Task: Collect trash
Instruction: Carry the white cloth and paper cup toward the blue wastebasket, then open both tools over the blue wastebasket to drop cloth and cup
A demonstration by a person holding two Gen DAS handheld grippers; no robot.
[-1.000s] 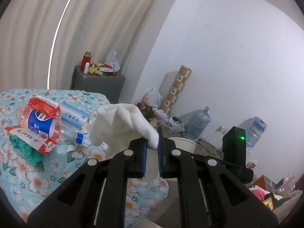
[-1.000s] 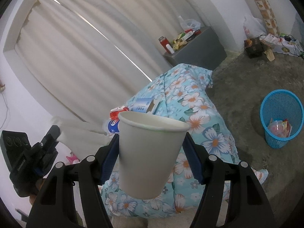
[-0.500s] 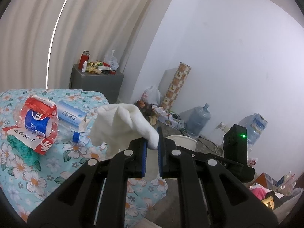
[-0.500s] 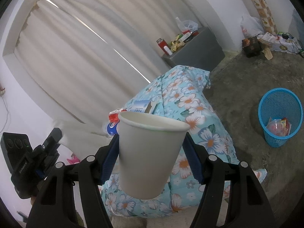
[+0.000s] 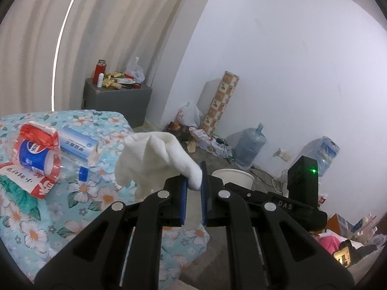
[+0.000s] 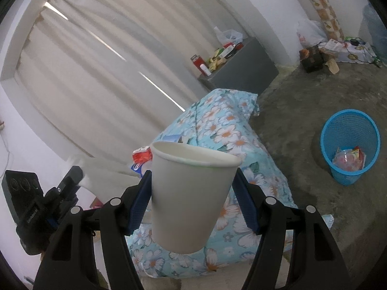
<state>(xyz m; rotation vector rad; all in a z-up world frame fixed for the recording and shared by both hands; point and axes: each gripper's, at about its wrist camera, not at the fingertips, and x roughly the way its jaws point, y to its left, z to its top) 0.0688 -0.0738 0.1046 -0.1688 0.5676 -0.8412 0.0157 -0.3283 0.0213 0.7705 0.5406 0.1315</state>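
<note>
My left gripper (image 5: pixel 192 188) is shut on a crumpled white tissue (image 5: pixel 154 159) and holds it in the air beside the flowered table (image 5: pixel 29 217). My right gripper (image 6: pixel 192 195) is shut on a white paper cup (image 6: pixel 191 193), upright and lifted clear; its rim also shows in the left wrist view (image 5: pixel 233 176). A blue mesh trash basket (image 6: pixel 350 145) with some wrappers inside stands on the floor at the right. On the table lie a red and blue crushed bottle wrapper (image 5: pixel 36 149) and a blue-and-white box (image 5: pixel 77 145).
A grey cabinet (image 5: pixel 116 101) with a red flask and snacks stands by the curtain. Water jugs (image 5: pixel 249 145), a patterned roll (image 5: pixel 220 104), bags and cables lie along the white wall. The floor is bare concrete (image 6: pixel 302 111).
Both grippers have moved back and up a little with their loads. The trash basket has shifted slightly left and up in the right wrist view.
</note>
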